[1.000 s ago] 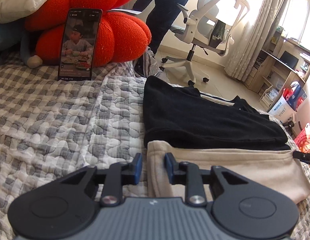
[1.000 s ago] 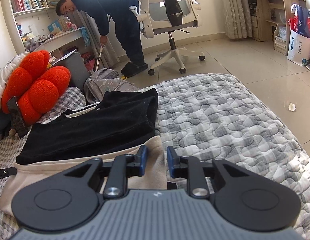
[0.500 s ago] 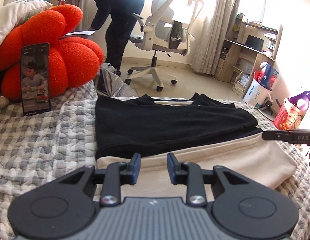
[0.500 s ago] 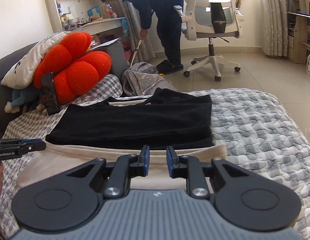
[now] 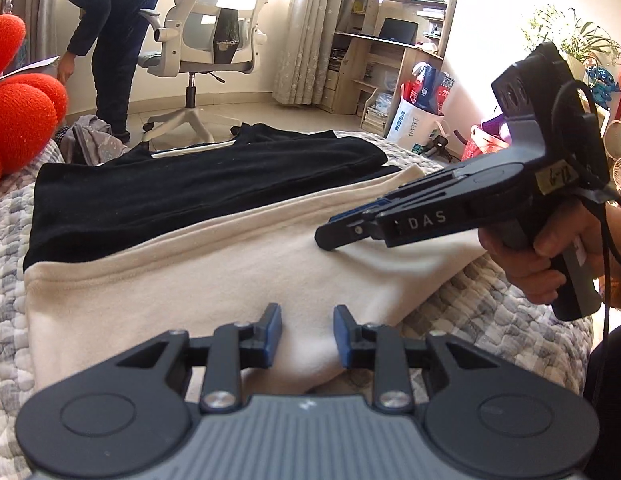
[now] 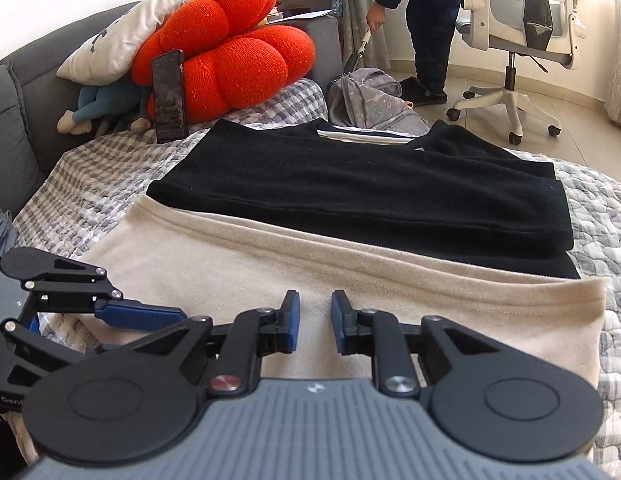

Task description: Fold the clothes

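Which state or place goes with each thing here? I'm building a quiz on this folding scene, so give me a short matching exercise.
Things:
1. black garment
2. beige garment
3. phone
4. left gripper

Places or states:
A. leaning on the orange cushion
B. open, over beige fabric
C. farther from the grippers, overlapping the beige edge
D. nearest the grippers

Pairs: 1-C, 2-D, 3-A, 4-B
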Action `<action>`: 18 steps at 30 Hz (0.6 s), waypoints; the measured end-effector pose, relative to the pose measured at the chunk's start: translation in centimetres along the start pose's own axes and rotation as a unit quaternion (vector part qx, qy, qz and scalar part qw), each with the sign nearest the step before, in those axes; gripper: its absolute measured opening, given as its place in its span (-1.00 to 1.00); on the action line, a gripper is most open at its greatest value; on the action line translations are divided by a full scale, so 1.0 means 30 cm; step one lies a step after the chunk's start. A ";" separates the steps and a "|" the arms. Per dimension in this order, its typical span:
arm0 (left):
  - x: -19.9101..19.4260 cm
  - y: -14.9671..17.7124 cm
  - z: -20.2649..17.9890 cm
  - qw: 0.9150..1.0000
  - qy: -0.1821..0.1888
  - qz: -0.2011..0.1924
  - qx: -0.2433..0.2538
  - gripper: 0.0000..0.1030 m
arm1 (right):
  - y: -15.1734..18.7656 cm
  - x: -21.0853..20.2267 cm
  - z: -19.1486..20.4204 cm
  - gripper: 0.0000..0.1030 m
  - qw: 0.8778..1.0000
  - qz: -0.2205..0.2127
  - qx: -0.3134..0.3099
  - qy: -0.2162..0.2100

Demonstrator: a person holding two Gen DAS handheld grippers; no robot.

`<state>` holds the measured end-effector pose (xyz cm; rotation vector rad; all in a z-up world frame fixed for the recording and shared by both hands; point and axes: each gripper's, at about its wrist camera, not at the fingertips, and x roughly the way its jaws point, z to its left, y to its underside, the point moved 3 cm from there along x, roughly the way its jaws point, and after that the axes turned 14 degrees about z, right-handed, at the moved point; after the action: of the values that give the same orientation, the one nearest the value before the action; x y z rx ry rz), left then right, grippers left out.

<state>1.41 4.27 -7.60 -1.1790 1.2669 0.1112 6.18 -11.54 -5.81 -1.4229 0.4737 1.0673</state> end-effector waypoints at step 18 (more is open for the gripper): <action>-0.036 0.015 0.067 0.998 -0.029 -0.027 -0.046 -0.10 | 0.023 -0.073 -0.052 -0.29 0.999 -0.009 0.048 0.007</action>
<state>2.07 6.48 -7.36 -1.2798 1.1876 0.1641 5.04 -13.78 -4.66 -1.3478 0.5150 1.0090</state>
